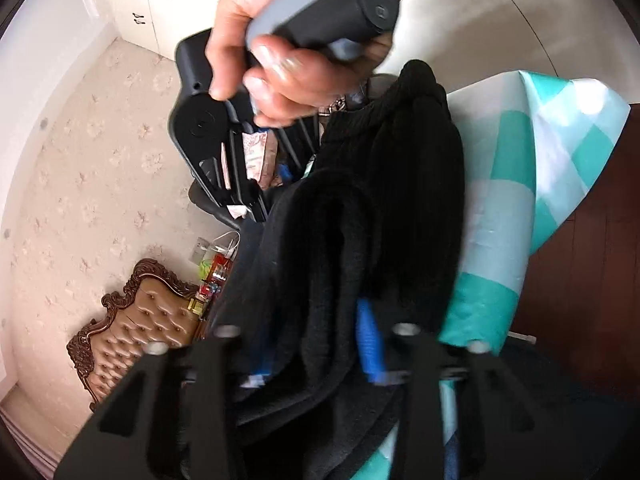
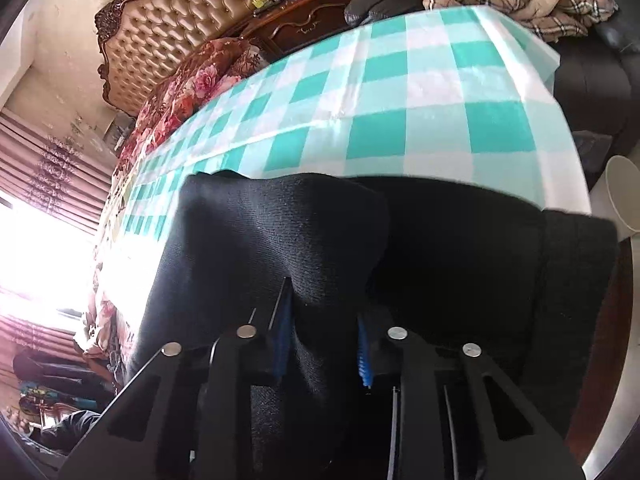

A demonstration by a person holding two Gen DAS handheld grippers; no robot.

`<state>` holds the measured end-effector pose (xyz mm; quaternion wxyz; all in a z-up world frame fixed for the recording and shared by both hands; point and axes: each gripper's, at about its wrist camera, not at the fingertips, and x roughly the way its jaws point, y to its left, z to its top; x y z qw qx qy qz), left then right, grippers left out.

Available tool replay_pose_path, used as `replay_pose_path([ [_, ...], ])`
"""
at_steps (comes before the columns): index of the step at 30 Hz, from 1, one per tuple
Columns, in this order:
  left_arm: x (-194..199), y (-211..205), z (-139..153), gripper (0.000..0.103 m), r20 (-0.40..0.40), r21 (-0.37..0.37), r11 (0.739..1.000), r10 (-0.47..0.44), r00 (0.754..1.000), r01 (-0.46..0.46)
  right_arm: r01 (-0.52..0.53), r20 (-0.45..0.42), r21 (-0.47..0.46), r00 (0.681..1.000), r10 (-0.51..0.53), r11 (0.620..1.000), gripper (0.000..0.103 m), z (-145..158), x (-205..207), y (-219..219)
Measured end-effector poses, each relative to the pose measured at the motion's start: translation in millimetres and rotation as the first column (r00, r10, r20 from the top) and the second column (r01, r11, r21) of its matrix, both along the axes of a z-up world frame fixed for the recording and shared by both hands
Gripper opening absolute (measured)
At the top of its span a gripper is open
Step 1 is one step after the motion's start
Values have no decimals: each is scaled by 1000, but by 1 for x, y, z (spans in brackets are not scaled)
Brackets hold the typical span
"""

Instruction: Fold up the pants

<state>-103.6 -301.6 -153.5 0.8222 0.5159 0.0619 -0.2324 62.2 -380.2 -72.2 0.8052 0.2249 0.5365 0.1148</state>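
Both wrist views, mid-fold. My left gripper (image 1: pixel 312 344) has its blue-padded fingers pinched on a thick bunched fold of the black knitted pants (image 1: pixel 384 208), and I hold that fold lifted off the table. My right gripper (image 2: pixel 324 344) likewise pinches a ridge of the same black pants (image 2: pixel 280 232) between its blue pads; in the left view that gripper (image 1: pixel 240 184) appears ahead, its grey handle gripped by the person's bare hand (image 1: pixel 264 52). The garment hangs and drapes between the two grips, with its lower part lying on the table covered in a teal-and-white checked cloth (image 2: pixel 400 92), close to the near edge. The relation that governs the next move, as I judge it: the pants' long axis runs from one grip to the other, roughly along the near edge of the table, and the open cloth lies straight ahead of the right fingers. Both grips seem equally placed, so I expect to carry the held edge forward and lay it flat. Motion blur hides the exact hem. Beyond stand a tufted brown leather headboard (image 2: pixel 168 20) and a floral red bedspread (image 2: pixel 188 84).
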Motion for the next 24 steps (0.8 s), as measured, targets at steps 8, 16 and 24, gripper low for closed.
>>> replay_pose_path([
  [8, 4, -16, 61, 28, 73, -58, 996, -63, 995, 67, -10, 118, -38, 993, 15, 999, 23, 71, -16, -21],
  [16, 7, -73, 14, 28, 12, 26, 989, -145, 989, 145, 54, 35, -99, 998, -51, 994, 23, 27, -20, -73],
  [24, 11, -72, 14, 27, 19, 24, 989, -145, 989, 144, 67, 66, -105, 996, -60, 992, 23, 21, -29, -70],
])
